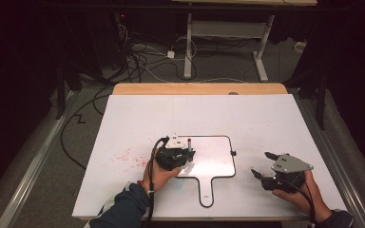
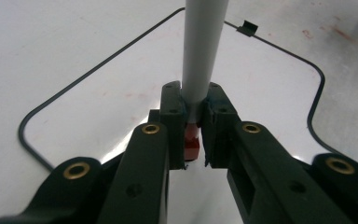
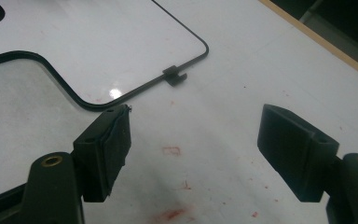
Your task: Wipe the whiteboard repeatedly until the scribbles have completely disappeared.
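Your left gripper [image 2: 193,135] clenched red-tipped marker [image 2: 203,51] upright over whiteboard [image 1: 218,164], no marks yet; right gripper [image 3: 193,154] idle w/ jaws released.

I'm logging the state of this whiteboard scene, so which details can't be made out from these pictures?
- Marker: its far end is cut off by the left gripper view's top edge.
- Marker tip: the left gripper pads hide whether it touches the whiteboard.
- Board clip: too small in the high view.
- Right gripper: open, its body cut off below.
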